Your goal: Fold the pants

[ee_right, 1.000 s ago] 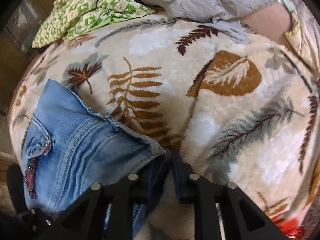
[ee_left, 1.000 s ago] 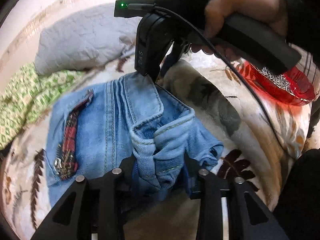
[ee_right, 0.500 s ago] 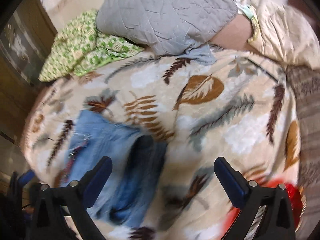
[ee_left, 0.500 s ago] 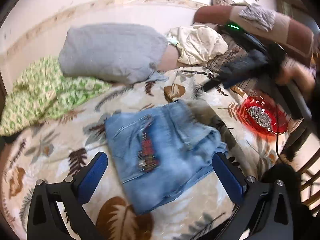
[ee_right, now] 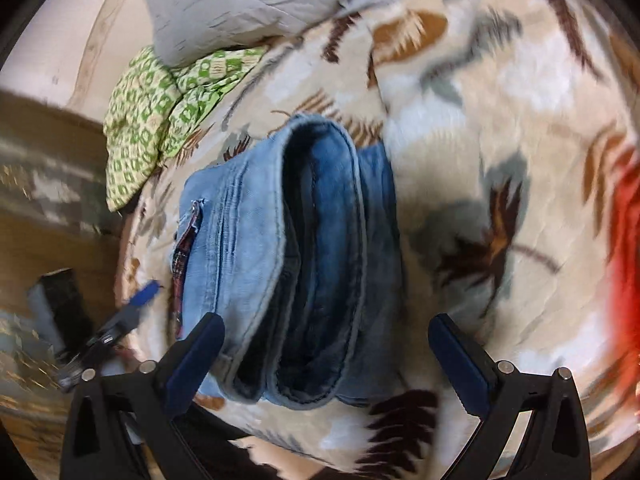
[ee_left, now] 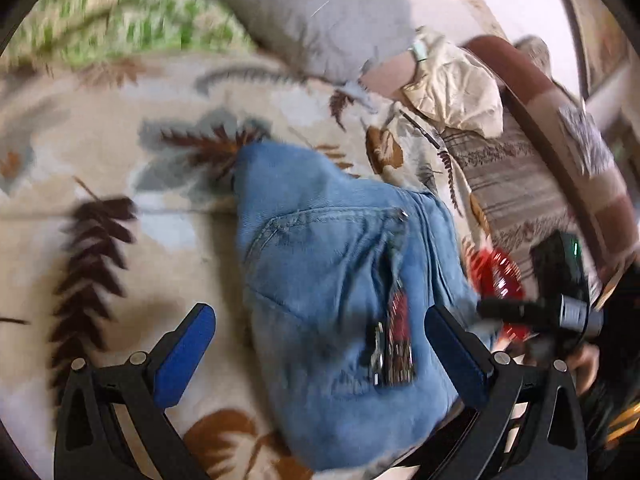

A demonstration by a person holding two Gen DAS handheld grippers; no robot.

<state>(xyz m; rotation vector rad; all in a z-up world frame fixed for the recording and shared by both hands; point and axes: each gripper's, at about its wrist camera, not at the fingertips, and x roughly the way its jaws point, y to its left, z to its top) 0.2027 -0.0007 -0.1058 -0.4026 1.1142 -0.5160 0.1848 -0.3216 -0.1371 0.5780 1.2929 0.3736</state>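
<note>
The light-blue jeans (ee_left: 332, 280) lie folded into a thick bundle on the leaf-print blanket (ee_left: 120, 184), pocket side up with a red plaid trim at the pocket. In the right wrist view the jeans (ee_right: 304, 248) show their stacked folded layers end-on. My left gripper (ee_left: 320, 344) hovers over the bundle, open wide, its blue pads apart from the denim. My right gripper (ee_right: 326, 356) is open too, above the bundle's near end, nothing between its pads. The other gripper shows at each view's edge: the right (ee_left: 560, 304), the left (ee_right: 104, 332).
A grey quilted pillow (ee_right: 240, 4) and a green patterned cloth (ee_right: 160, 92) lie at the blanket's far side. A red bowl (ee_left: 496, 276) sits on the blanket right of the jeans. A cream cloth (ee_left: 456, 88) and a brown striped sofa arm (ee_left: 552, 136) stand beyond.
Both grippers let go of the jeans, opened wide and pulled back above the bundle. Each has rolled, so the jeans now appear turned in both views.
</note>
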